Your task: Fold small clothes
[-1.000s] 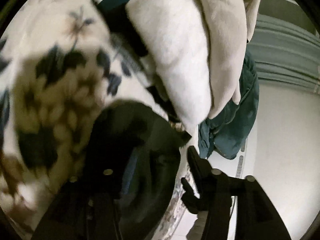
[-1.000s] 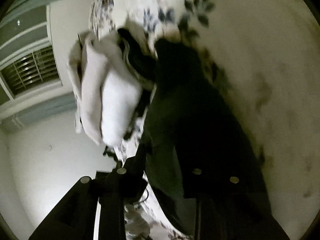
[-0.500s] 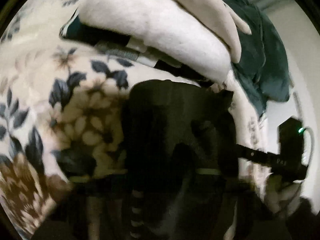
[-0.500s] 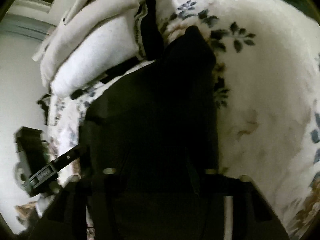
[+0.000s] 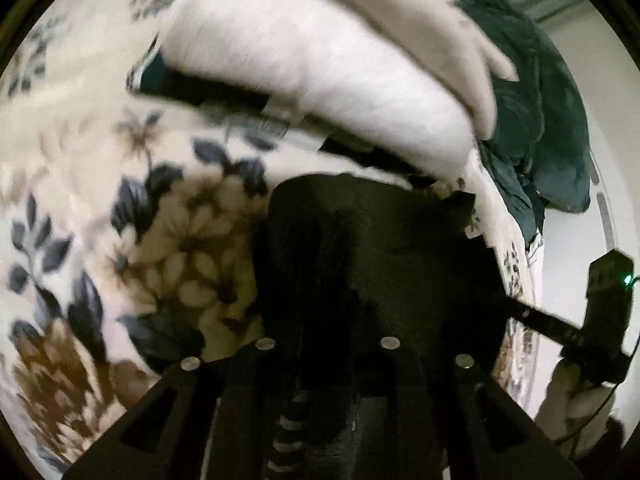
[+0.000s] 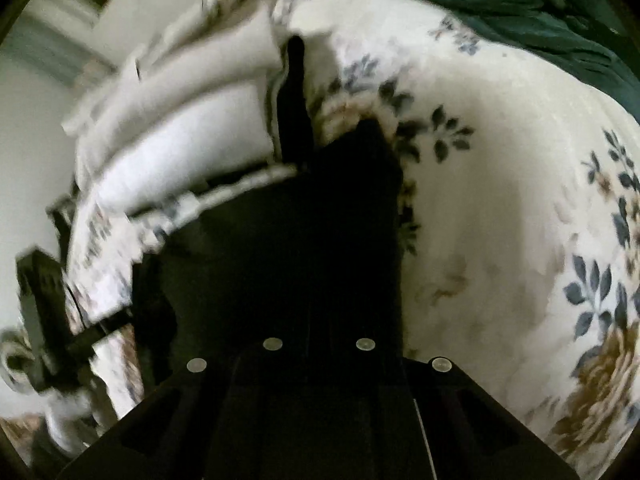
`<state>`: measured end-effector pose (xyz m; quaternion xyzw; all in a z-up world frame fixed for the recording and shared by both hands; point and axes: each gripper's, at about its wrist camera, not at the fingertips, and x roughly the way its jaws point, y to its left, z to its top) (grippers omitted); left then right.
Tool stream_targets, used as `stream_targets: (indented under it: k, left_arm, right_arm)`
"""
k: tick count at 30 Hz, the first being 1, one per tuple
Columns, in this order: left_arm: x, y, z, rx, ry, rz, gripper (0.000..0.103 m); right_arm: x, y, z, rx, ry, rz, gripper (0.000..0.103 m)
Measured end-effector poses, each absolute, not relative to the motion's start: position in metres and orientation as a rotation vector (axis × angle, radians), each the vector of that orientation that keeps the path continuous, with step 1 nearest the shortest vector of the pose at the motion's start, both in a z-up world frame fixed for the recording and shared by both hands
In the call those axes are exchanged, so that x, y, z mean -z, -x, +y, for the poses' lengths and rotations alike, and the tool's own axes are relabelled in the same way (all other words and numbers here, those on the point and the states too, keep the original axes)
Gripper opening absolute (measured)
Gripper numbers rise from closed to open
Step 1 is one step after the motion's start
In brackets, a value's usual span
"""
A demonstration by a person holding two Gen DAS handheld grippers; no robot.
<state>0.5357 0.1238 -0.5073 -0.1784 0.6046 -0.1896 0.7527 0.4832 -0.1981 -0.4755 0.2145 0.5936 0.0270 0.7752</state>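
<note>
A black garment [image 5: 380, 248] lies on the floral bedspread [image 5: 120, 200] right in front of both grippers. Its cloth drapes over my left gripper [image 5: 328, 320] and hides the fingertips. The left jaws are opening slightly, with the black cloth and a striped edge [image 5: 292, 420] still pinched between them. In the right wrist view the same garment [image 6: 300, 240] fills the middle, and my right gripper [image 6: 320, 320] is closing tight on it, its fingertips buried in the dark cloth.
A stack of folded white and cream clothes [image 5: 320, 68] [image 6: 180, 152] sits just beyond the black garment. A teal garment [image 5: 540, 128] [image 6: 520, 8] lies at the bed's far side. The other gripper's black body [image 5: 600, 320] shows at the bed's edge.
Both views have rolled round, so the bed now lies level. Both grippers have closed on the black garment and lifted it a little; the folded stack has not moved.
</note>
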Motion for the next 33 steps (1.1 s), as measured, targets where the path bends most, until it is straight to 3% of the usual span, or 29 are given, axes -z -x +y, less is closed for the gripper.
stream_targets:
  k: [3,5,7,9,19,28,31,33]
  left_arm:
    - [0.505,-0.533,0.129,0.422,0.403,1.314,0.022]
    - [0.501,-0.53,0.125,0.427,0.367,1.302,0.022]
    - [0.498,-0.527,0.117,0.425,0.299,1.281,0.021]
    - [0.491,-0.523,0.114,0.393,0.252,1.225,0.014]
    - [0.471,-0.533,0.107,0.384,0.261,1.144,0.011]
    - [0.519,-0.595,0.094,0.39,0.326,1.287,0.011]
    - [0.521,-0.596,0.101,0.405,0.379,1.314,0.015]
    - [0.516,-0.588,0.111,0.439,0.435,1.302,0.024]
  right_arm:
    - [0.489,-0.489,-0.198,-0.073,-0.467,1.328,0.014]
    - [0.498,-0.493,-0.198,-0.091,-0.475,1.35,0.026]
    - [0.503,-0.495,-0.198,-0.095,-0.485,1.348,0.026]
    - [0.499,-0.493,-0.197,-0.067,-0.453,1.308,0.007]
    - [0.447,-0.485,-0.202,0.04,-0.449,1.157,0.006]
    - [0.484,-0.531,-0.219,0.153,-0.477,1.214,0.006]
    - [0.499,-0.534,-0.224,0.122,-0.491,1.276,0.007]
    - [0.497,-0.53,-0.233,0.062,-0.56,1.294,0.014]
